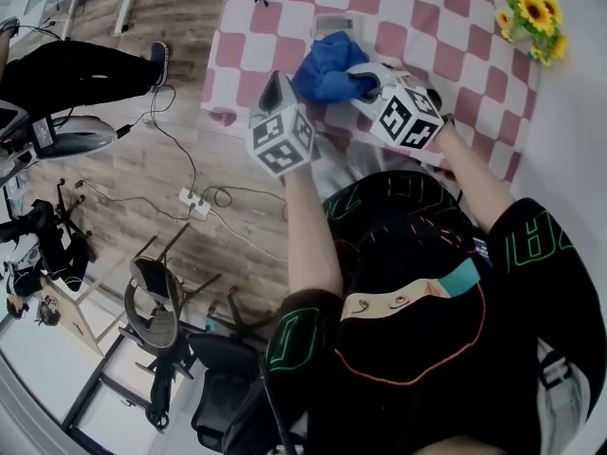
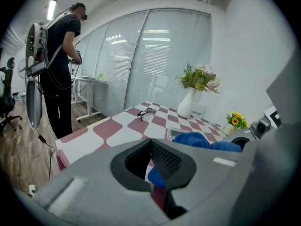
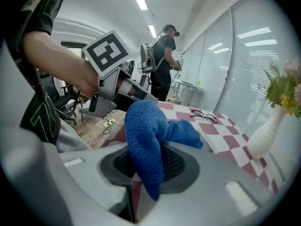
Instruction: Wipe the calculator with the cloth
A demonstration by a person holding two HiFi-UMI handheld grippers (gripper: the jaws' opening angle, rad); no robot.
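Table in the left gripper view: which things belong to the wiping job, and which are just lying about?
For the job: cloth, clamped in the right hand-held gripper; calculator.
Lying about: glasses; white vase of flowers; sunflower pot.

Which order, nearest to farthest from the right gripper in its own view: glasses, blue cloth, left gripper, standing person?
1. blue cloth: clamped in the right gripper's jaws.
2. left gripper: just left, beside the cloth.
3. glasses: farther along the checked table, right of centre.
4. standing person: farthest, past the table.
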